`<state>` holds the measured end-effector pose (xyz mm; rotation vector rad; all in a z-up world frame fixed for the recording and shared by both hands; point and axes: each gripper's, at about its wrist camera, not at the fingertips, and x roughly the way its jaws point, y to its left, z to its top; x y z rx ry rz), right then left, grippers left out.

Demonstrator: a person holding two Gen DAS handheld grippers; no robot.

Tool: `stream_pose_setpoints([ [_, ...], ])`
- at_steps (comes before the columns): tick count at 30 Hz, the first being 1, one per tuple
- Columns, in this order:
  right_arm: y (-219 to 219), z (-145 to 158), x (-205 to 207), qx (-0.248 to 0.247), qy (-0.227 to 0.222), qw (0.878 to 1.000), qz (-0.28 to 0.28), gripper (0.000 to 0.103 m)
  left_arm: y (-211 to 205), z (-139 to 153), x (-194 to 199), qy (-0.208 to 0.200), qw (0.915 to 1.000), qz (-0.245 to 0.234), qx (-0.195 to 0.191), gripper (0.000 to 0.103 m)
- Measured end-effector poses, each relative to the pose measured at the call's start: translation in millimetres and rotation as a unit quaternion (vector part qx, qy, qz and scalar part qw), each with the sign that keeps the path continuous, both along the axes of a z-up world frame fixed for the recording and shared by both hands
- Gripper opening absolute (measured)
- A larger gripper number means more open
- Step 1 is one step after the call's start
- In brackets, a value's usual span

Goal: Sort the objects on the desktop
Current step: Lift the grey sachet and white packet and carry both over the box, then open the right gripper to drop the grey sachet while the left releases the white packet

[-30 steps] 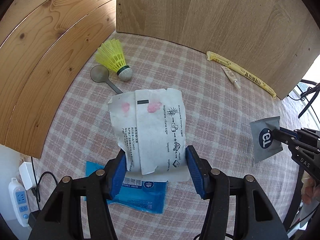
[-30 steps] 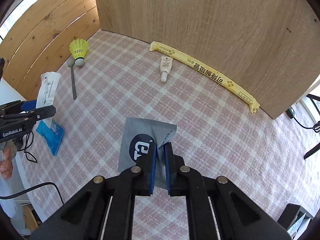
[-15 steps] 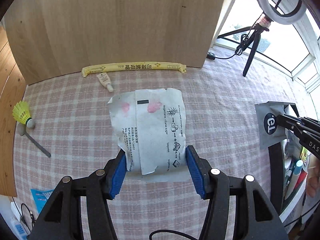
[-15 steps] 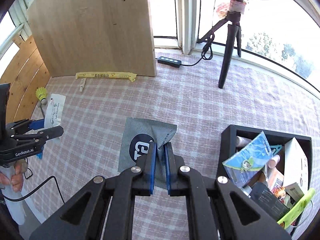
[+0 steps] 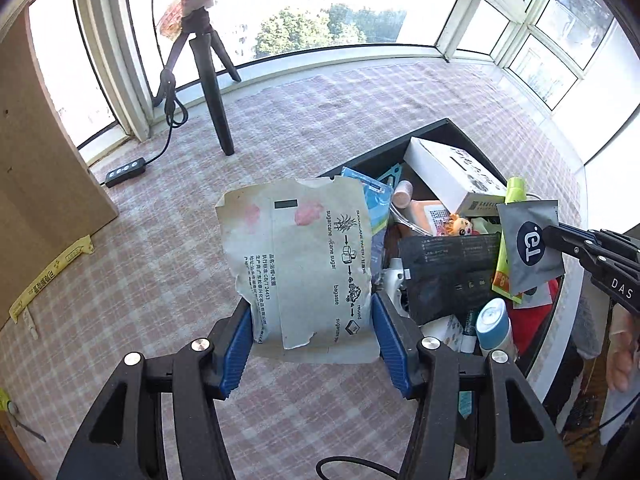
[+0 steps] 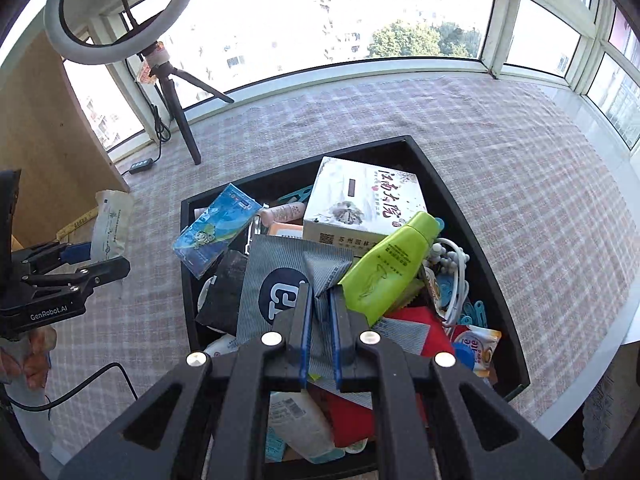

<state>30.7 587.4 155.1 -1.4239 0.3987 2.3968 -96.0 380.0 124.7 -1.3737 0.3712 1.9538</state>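
Note:
My left gripper [image 5: 312,320] is shut on a white paper sugar packet [image 5: 296,256] and holds it above the checked cloth, just left of the black storage box [image 5: 384,152]. My right gripper [image 6: 320,312] is shut on a grey striped pouch with a dark round logo [image 6: 276,280] and holds it over the black box [image 6: 464,216], which is full of mixed items. The pouch also shows in the left wrist view [image 5: 528,244], and the left gripper with its packet shows in the right wrist view [image 6: 110,228].
The box holds a white carton [image 6: 360,200], a green bottle [image 6: 392,264], a blue packet [image 6: 216,232] and several other things. A ring-light tripod [image 6: 176,112] with a cable stands at the back left. A wooden board [image 5: 36,184] and a yellow strip [image 5: 48,276] lie left.
Both grippers swung right from the wooden board and shuttlecock area to the black box, still holding their packets. The right gripper's pouch now hangs over the box contents.

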Motion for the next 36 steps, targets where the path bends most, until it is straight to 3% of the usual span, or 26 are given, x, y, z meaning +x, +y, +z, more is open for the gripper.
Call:
stream_pose_setpoints([
  [6,42,1,47,0.004,-0.005,0.998,-0.069,0.008,56,6,16,0.002,0.9986,-0.054,0.003,0.055],
  [16,79,-3,79,0.005,-0.005,0.992,-0.130,0.010,100,7,24,0.016,0.9958,-0.090,0.006,0.058],
  [18,85,-3,81,0.001,-0.009,0.990,-0.141,0.016,106,9,25,0.019,0.9957,-0.090,0.001,0.062],
  [19,88,-2,81,0.002,-0.010,0.989,-0.148,0.027,107,10,25,0.018,0.9958,-0.090,0.001,0.064],
  [20,90,-1,81,0.002,-0.008,0.989,-0.151,0.034,108,11,25,0.018,0.9958,-0.089,0.003,0.064],
  [21,91,0,81,0.002,-0.006,0.989,-0.150,0.035,107,13,25,0.019,0.9960,-0.088,0.004,0.065],
  [30,82,4,73,0.012,-0.005,0.991,-0.132,0.035,95,15,15,0.006,0.9972,-0.075,0.006,0.067],
  [36,73,7,69,0.018,-0.004,0.992,-0.123,0.035,96,20,16,0.004,0.9971,-0.074,0.015,0.075],
])
